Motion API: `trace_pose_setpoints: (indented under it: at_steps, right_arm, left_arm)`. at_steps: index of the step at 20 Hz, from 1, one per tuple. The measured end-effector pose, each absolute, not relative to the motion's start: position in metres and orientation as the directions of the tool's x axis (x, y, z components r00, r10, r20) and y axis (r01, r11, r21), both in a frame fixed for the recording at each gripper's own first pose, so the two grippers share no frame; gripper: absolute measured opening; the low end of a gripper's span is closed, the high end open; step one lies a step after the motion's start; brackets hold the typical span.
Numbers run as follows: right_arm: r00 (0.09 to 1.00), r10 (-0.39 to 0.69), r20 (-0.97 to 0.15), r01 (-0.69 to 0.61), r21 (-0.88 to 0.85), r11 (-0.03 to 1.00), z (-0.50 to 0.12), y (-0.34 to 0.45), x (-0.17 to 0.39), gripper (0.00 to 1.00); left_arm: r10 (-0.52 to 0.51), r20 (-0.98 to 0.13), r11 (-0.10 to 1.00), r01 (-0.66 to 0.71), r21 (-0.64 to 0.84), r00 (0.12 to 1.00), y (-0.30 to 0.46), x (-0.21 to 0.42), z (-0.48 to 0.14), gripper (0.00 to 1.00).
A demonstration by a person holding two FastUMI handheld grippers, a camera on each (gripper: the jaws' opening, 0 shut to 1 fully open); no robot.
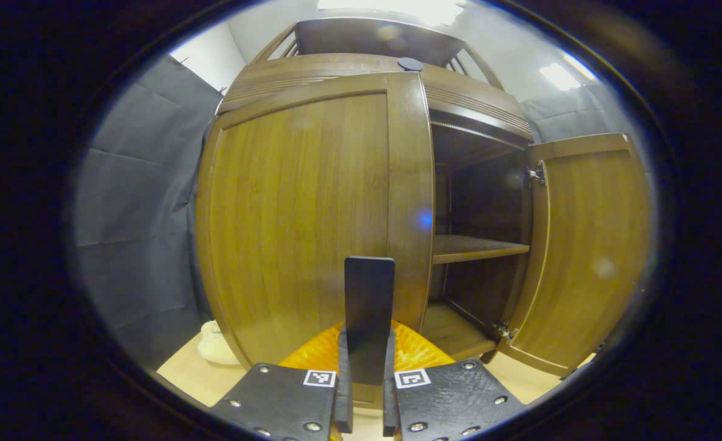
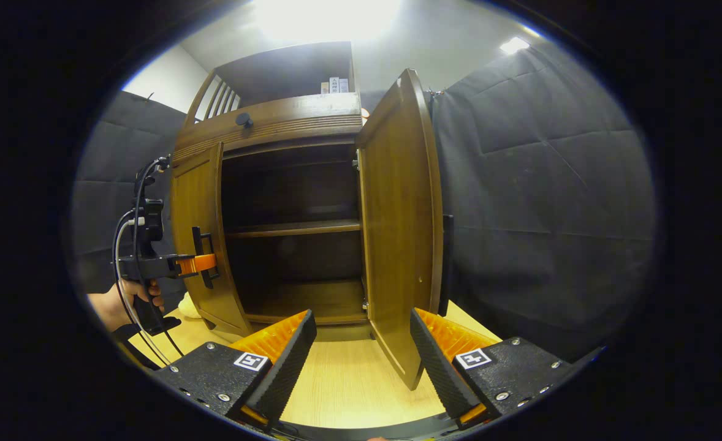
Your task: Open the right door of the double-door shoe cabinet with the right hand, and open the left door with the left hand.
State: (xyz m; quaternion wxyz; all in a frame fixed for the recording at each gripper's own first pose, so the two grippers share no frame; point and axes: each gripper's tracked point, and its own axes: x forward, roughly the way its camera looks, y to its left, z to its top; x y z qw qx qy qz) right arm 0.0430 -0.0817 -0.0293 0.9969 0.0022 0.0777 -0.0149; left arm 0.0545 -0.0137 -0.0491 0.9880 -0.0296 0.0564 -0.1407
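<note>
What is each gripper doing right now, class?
Left gripper: shut on the left door's handle.
Right gripper: open, holding nothing, near the open right door.

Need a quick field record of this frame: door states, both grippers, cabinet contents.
right door: swung wide open
left door: about closed
left gripper: shut on the left door's handle; seen at that door in the right gripper view
right gripper: open, holding nothing, back from the right door
cabinet interior: one shelf, bare where visible
hand: holds the left gripper
</note>
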Motion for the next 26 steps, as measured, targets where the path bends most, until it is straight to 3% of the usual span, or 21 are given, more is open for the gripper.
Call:
trace_pose_setpoints:
  at_steps: [7, 8, 10, 11, 19, 21, 26]
  right_arm:
    - [0.989, 0.013, -0.145, -0.012, 0.002, 1.000, -0.024, -0.061, 0.040, 0.94]
    - [0.990, 0.018, -0.143, -0.018, 0.003, 1.000, -0.023, -0.058, 0.040, 0.94]
    - [0.989, 0.032, -0.142, -0.032, 0.007, 0.999, -0.022, -0.052, 0.038, 0.95]
    - [0.989, 0.039, -0.141, -0.039, 0.006, 0.999, -0.021, -0.048, 0.037, 0.95]
    - [0.986, 0.080, -0.143, -0.080, 0.003, 0.997, -0.022, -0.026, 0.025, 0.94]
    - [0.985, 0.090, -0.144, -0.090, 0.004, 0.996, -0.022, -0.021, 0.023, 0.94]
    - [0.983, 0.119, -0.137, -0.119, 0.004, 0.993, -0.020, -0.006, 0.020, 0.95]
  left_arm:
    - [-0.278, -0.109, 0.959, 0.269, -0.091, 0.954, 0.021, 0.016, -0.049, 0.14]
    - [-0.275, -0.109, 0.960, 0.266, -0.093, 0.955, 0.028, 0.010, -0.049, 0.20]
    - [-0.265, -0.111, 0.962, 0.255, -0.093, 0.958, 0.038, 0.000, -0.051, 0.20]
    - [-0.258, -0.109, 0.964, 0.249, -0.093, 0.960, 0.044, -0.005, -0.051, 0.14]
    - [-0.208, -0.108, 0.976, 0.199, -0.088, 0.972, 0.090, -0.036, -0.053, 0.14]
    - [-0.191, -0.108, 0.980, 0.182, -0.086, 0.976, 0.102, -0.043, -0.054, 0.19]
    - [-0.167, -0.118, 0.983, 0.157, -0.090, 0.979, 0.136, -0.061, -0.062, 0.15]
